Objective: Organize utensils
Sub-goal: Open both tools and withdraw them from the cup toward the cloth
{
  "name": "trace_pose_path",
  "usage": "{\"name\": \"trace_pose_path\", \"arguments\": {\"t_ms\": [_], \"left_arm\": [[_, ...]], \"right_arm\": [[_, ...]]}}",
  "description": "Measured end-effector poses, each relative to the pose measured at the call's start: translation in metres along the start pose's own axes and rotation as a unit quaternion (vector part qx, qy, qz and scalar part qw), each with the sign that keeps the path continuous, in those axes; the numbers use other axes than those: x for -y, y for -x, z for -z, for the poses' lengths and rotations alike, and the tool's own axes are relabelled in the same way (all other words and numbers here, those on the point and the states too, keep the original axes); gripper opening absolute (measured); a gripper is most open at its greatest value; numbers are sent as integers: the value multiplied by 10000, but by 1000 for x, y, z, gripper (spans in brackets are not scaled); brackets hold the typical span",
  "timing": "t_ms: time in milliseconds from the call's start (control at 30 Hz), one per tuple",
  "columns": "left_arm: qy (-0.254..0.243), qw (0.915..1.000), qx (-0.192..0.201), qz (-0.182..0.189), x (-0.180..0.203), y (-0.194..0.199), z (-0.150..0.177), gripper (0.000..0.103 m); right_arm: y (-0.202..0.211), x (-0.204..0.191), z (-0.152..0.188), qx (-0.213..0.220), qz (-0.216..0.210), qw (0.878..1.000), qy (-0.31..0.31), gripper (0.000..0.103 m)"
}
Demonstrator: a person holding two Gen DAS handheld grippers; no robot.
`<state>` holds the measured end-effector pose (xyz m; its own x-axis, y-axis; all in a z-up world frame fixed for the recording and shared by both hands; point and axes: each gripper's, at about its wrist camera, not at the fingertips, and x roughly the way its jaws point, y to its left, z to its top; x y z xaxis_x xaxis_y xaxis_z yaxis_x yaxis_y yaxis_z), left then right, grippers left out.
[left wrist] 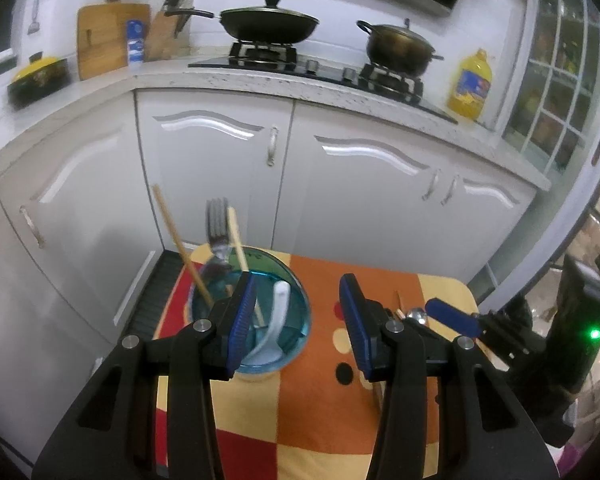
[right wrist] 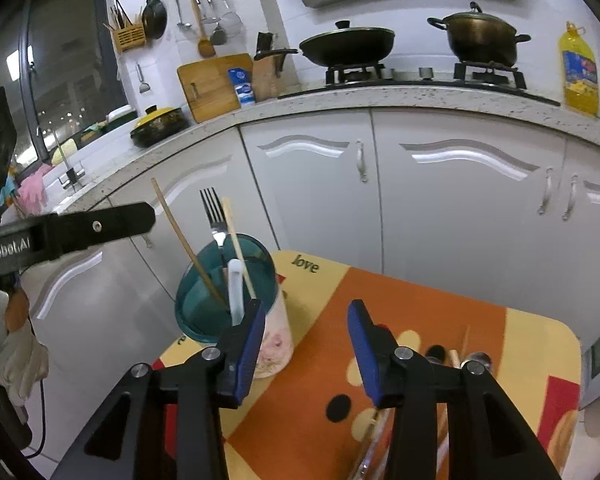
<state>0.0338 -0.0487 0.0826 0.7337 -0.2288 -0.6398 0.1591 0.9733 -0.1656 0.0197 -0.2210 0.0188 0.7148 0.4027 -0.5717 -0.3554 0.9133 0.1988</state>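
My teal-rimmed round utensil cup (right wrist: 236,300) stands at the near-left corner of the small table, on its orange, yellow and red patterned tablecloth (right wrist: 420,312). It holds two wooden chopsticks (right wrist: 188,244), a steel fork (right wrist: 216,216) and a white ceramic spoon (left wrist: 276,320). More utensils (right wrist: 456,356) lie on the cloth behind my right gripper (right wrist: 306,350), whose jaws are spread, holding nothing. My left gripper (left wrist: 296,324) hangs over the cup, jaws likewise apart and empty. White kitchen cabinets (right wrist: 440,200) stand behind.

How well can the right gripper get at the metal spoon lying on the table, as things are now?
Probably yes. The right gripper is open and empty, and the metal spoon lies just beside its right finger on the tablecloth, with nothing covering the bowl.
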Motion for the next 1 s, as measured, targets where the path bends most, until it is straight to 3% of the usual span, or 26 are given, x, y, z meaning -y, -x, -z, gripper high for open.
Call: {"name": "trace_pose_path", "arguments": {"t_ms": [467,1000], "left_arm": [[-269,9993,-181,164,47,-16,19,42],[-421,9948,-789,492,77,-50,49,43]], "right_arm": [[25,36,17,-47,505,9982,-322,42],[26,110,56,-570,1233,9858,-988,42]]}}
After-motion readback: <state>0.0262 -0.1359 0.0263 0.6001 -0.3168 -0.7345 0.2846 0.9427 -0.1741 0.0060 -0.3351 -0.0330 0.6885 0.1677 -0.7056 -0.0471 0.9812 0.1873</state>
